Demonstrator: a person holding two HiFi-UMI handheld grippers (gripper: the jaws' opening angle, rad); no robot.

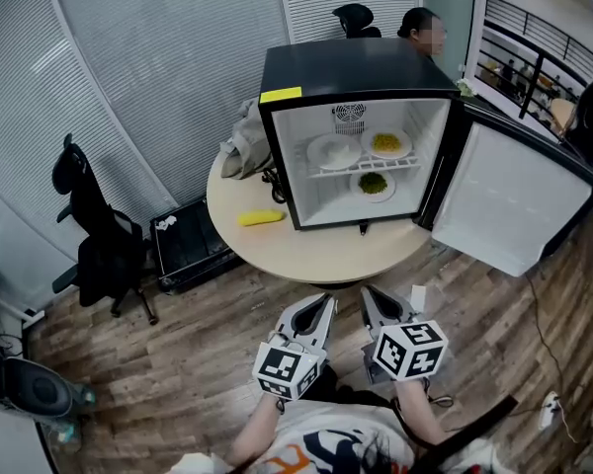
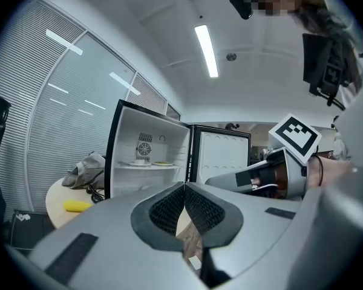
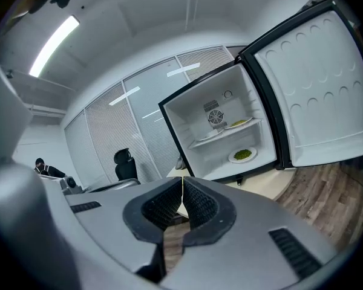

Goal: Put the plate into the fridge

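Currently the left tongs (image 2: 184,189) and the right tongs (image 3: 182,183) are each pressed together on nothing, held side by side low against my body, since neither has anything to carry. Well ahead of them the fridge (image 1: 361,67) stands with its door (image 1: 509,200) swung open to the right. Inside, an empty plate (image 1: 333,151) and a plate of yellow food (image 1: 386,144) sit on the shelf and a plate of green food (image 1: 373,185) sits below, so I judge the placing done and the door left to shut.
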